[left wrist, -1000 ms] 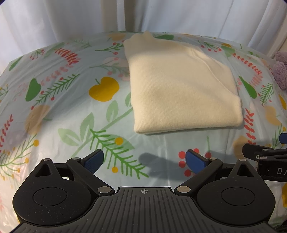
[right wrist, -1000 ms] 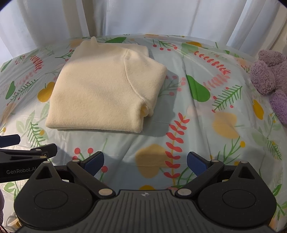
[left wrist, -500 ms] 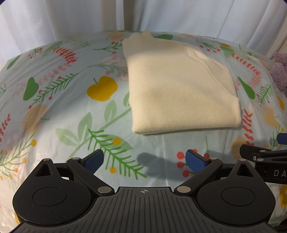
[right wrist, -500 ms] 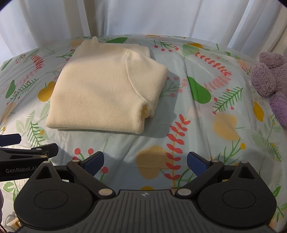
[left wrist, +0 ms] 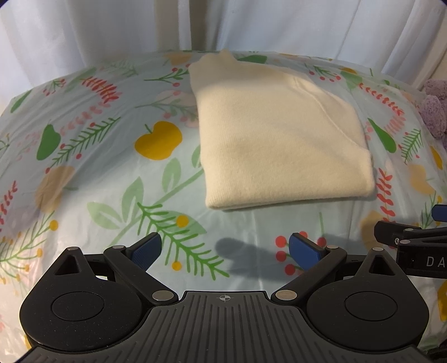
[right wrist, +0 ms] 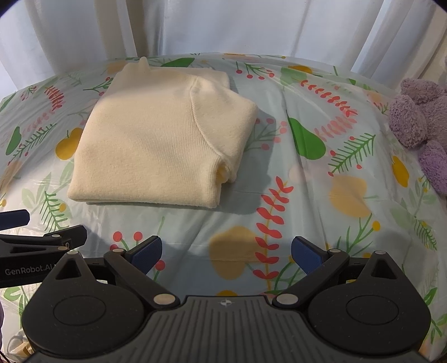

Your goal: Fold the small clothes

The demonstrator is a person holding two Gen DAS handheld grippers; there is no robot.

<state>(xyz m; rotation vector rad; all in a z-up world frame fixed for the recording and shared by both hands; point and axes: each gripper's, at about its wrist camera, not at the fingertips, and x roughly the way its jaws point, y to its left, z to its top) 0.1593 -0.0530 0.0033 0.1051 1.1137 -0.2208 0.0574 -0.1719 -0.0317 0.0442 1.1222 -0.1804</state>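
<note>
A cream knit sweater lies folded into a neat rectangle on the floral tablecloth. It also shows in the right wrist view, with a sleeve fold on its right side. My left gripper is open and empty, held back from the sweater's near edge. My right gripper is open and empty, near the sweater's front right corner. Each gripper shows at the edge of the other's view.
A purple plush toy sits at the table's right edge; it also shows in the left wrist view. White curtains hang behind the table. The tablecloth is printed with fruit and leaves.
Both grippers have drawn back slightly from the sweater and stayed open. The sweater has not moved.
</note>
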